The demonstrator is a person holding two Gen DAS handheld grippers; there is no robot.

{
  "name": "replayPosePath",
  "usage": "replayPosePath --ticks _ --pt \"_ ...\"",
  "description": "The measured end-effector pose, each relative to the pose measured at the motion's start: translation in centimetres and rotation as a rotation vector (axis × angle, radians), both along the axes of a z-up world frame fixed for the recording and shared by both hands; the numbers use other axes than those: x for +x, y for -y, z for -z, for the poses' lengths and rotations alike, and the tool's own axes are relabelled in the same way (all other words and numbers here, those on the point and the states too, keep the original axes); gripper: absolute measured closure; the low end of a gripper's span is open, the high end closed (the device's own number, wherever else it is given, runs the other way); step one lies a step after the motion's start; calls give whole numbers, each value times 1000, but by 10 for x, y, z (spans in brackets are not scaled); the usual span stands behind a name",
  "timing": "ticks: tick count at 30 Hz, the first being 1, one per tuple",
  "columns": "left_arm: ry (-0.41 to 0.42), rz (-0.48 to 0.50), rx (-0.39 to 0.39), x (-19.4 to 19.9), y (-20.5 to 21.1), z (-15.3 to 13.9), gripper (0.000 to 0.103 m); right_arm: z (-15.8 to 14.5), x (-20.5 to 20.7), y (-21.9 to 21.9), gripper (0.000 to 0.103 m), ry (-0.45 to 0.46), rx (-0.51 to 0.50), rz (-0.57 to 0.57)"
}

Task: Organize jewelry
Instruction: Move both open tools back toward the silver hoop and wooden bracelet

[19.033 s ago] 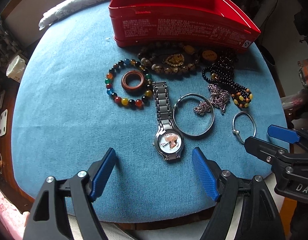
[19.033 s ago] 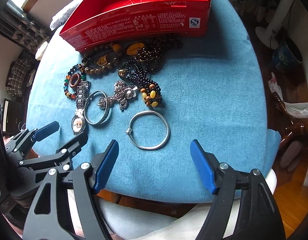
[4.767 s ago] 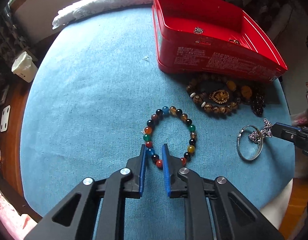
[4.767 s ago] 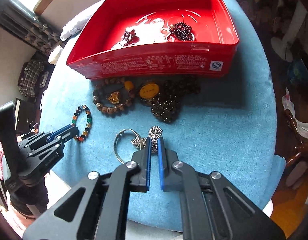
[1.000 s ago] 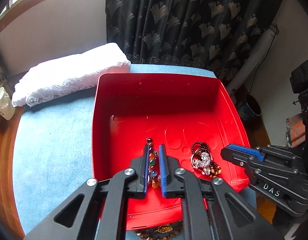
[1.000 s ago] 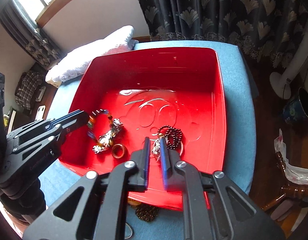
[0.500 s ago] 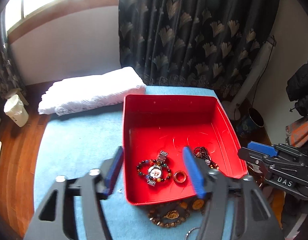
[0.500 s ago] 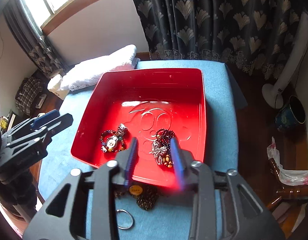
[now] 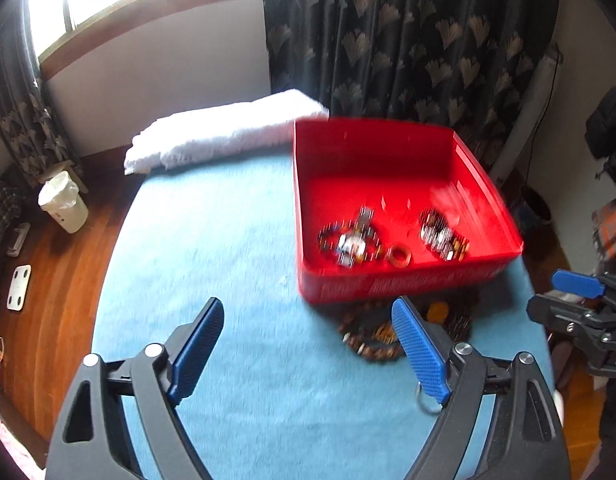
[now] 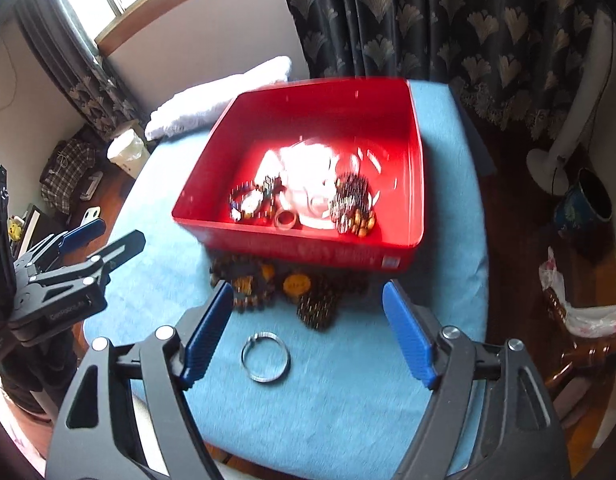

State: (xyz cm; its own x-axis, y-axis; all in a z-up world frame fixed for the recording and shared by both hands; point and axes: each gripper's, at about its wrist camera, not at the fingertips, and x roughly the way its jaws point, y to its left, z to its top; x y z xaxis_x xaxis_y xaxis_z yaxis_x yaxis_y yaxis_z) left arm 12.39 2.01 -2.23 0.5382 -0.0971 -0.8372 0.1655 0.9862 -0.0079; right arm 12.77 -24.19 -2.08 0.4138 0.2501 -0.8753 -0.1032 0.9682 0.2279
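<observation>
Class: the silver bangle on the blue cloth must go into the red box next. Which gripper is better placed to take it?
Right. The silver bangle lies between the right gripper's opening jaws; the left gripper has it off beside one finger.

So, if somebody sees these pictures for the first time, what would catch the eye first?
Most striking is the bright red tin on the blue cloth, with a watch and bead bracelets heaped inside. Just in front of it, still on the cloth, lie brown bead strings and one silver ring. Near the camera, the right gripper has blue pads; its jaws are opening, with nothing between them.
</observation>
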Motion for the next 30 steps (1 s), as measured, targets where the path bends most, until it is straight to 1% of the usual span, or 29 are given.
replayPosePath --ticks 4,6,11,15,20,22,24,28,30 --pt "-84 -14 28 -8 -5 31 19 21 -12 -11 28 -62 4 -10" --pt "-112 -26 39 -11 -8 43 19 30 -16 -18 28 -91 10 -17" --pt "-156 -54 48 -20 -18 63 19 54 -26 -34 28 -159 23 -36" --pt "-164 -69 51 -25 -26 68 19 68 -29 -49 28 -197 6 -57" --pt "-165 -68 34 -27 -33 70 19 78 -29 -57 28 -218 -10 -65" --pt "-163 -68 40 -28 -33 72 19 81 -29 -59 29 -227 -19 -64" --pt "-159 -68 50 -28 -33 75 19 84 -29 -60 32 -240 -15 -61" --pt "-171 -58 44 -28 -34 80 19 87 -27 -61 34 -251 -21 -62" --pt "-174 -60 42 -27 -35 81 19 89 -27 -62 38 -262 -24 -62"
